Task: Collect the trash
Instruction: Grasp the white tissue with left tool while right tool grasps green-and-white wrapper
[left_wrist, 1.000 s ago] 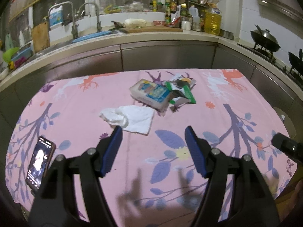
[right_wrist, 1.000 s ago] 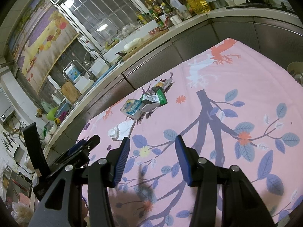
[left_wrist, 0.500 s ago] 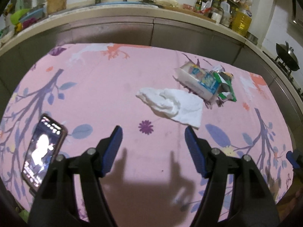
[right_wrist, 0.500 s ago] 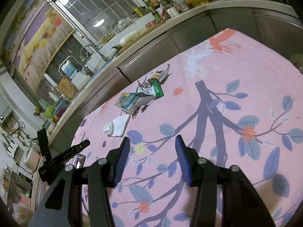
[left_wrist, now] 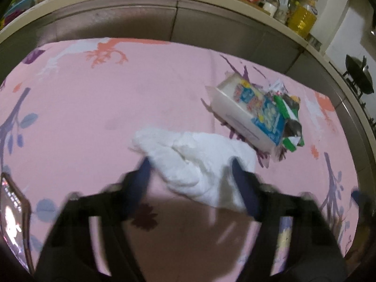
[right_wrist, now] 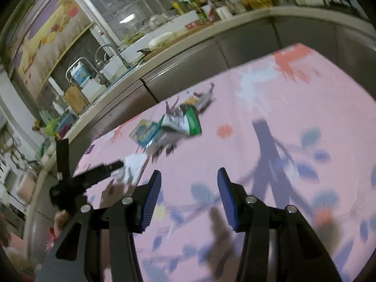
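A crumpled white tissue (left_wrist: 195, 155) lies on the pink flowered tablecloth (left_wrist: 105, 98). My left gripper (left_wrist: 190, 162) has come down over it, its blurred blue fingers (left_wrist: 143, 174) on either side of the tissue and its jaws closing; I cannot see the pads pressing on it. Beyond it to the right lie a blue and white packet (left_wrist: 249, 110) and a green wrapper (left_wrist: 287, 119). In the right wrist view my right gripper (right_wrist: 189, 174) hangs open above the cloth with nothing between its fingers. The packet (right_wrist: 146, 132), the wrapper (right_wrist: 188, 122), the tissue (right_wrist: 135, 164) and the left gripper (right_wrist: 112, 166) lie ahead of it to the left.
A lit phone (left_wrist: 11, 206) lies at the cloth's near left edge. A steel-fronted kitchen counter (left_wrist: 176, 16) curves round the table's far side, with a sink and taps (right_wrist: 103, 54), bottles (left_wrist: 300, 18) and a wok (left_wrist: 359, 75).
My left gripper has moved forward and down onto the white tissue, and its jaws have narrowed around it. My right gripper has drifted closer to the trash pile and is still open.
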{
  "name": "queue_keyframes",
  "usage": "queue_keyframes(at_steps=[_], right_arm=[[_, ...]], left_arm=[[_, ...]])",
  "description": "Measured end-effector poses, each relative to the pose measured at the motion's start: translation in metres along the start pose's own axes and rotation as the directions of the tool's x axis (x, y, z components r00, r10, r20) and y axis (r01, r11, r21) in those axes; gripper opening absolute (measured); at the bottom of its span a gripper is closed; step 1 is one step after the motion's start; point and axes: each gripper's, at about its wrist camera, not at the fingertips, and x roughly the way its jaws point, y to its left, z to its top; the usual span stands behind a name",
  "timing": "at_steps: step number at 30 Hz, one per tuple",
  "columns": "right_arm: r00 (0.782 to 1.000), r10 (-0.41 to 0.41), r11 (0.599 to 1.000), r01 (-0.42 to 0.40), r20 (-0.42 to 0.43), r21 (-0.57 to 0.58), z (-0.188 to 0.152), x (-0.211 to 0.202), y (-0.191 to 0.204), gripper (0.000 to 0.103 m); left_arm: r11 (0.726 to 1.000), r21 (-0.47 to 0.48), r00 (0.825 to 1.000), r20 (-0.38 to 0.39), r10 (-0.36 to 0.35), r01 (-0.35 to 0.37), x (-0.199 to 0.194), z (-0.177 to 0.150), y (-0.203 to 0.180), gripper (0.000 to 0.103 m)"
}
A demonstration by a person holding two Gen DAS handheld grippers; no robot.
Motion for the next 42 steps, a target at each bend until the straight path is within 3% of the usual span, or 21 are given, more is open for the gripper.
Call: queue_keyframes(at_steps=[2,3,10,12,15,16,20,24,34,40,42], right_arm=[[1.0,0.018,1.0,-0.019,-0.022,-0.016,0.016,0.025,0.0,0.048],[0.999,0.024,0.999,-0.024,-0.039,-0.022,0.024,0.039,0.0,0.048],[0.992,-0.051,0.998,0.048,-0.114,-0.032,0.059,0.123,-0.012,0.048],[0.994,-0.045,0.998,0.041,-0.102,-0.043,0.062,0.13,-0.014,0.046],[0.986,-0.002,0.996,-0.013,-0.166,-0.091,0.06,0.133,-0.007,0.006],[0.985,0.004,0.995,-0.021,-0.17,-0.1,0.058,0.132,-0.005,0.0],[0.988,0.039,0.991,-0.057,-0.147,-0.117,0.036,0.093,-0.003,0.0],[0.994,0.055,0.995,-0.062,-0.09,-0.072,0.007,0.03,-0.021,0.0],[0.993,-0.045,0.997,0.038,0.107,0.066,-0.036,-0.106,-0.093,0.0],[0.96,-0.147,0.979,0.107,0.24,0.173,-0.04,-0.165,-0.153,0.0],[0.939,-0.195,0.965,0.131,0.282,0.228,-0.043,-0.187,-0.181,0.0]], left_arm=[[0.999,0.0,0.999,-0.023,-0.032,0.032,0.005,-0.004,-0.004,0.02],[1.0,0.008,1.0,-0.009,-0.029,0.029,0.002,-0.006,-0.006,0.017],[0.991,0.045,0.992,0.013,-0.127,0.126,-0.026,-0.032,-0.017,0.014],[0.988,0.049,0.989,0.019,-0.145,0.144,-0.036,-0.039,-0.019,0.014],[0.984,0.042,0.984,0.022,-0.175,0.174,-0.046,-0.045,-0.02,0.014],[0.982,0.042,0.983,0.026,-0.184,0.183,-0.05,-0.046,-0.021,0.014],[0.976,0.065,0.977,0.044,-0.211,0.208,-0.067,-0.05,-0.032,0.014],[0.969,0.093,0.971,0.041,-0.234,0.229,-0.077,-0.054,-0.047,0.014],[0.923,0.238,0.95,0.005,-0.311,0.301,-0.097,-0.072,-0.131,0.014],[0.853,0.36,0.923,-0.073,-0.378,0.378,-0.09,-0.075,-0.227,0.014],[0.808,0.423,0.908,-0.101,-0.407,0.409,-0.088,-0.076,-0.273,0.014]])
